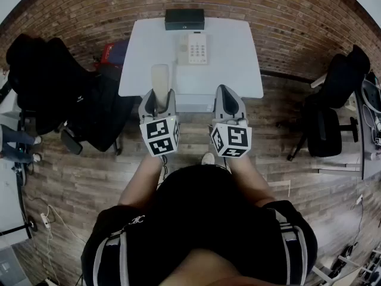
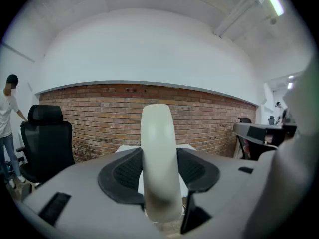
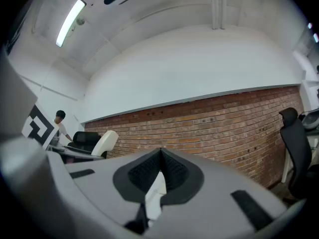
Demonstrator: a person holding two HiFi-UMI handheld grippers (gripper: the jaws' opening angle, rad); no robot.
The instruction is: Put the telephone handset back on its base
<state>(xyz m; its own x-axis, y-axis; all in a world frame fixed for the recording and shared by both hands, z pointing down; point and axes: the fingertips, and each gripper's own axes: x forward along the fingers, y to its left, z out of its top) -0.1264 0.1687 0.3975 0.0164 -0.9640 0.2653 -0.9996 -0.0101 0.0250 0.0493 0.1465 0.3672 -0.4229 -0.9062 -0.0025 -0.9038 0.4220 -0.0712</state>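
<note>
White handset [image 2: 158,153] sits clamped between the dark pads of the left hand-held gripper [image 2: 159,171], both pads pressing its sides. It sticks out past the fingertips, pointing toward the brick wall [image 2: 99,108]. In the head view the left hand-held gripper [image 1: 159,95] holds the handset [image 1: 159,76] over the near left part of the surface [image 1: 238,70], close to its near edge. The base [image 1: 195,47] stands near the middle of the far edge, apart from the handset, with its keypad on the right. A black box [image 1: 184,19] lies just behind it at the far edge. The right hand-held gripper [image 1: 229,97] hangs over the near edge right of centre. Its jaws are closed together with nothing between them [image 3: 160,171].
</note>
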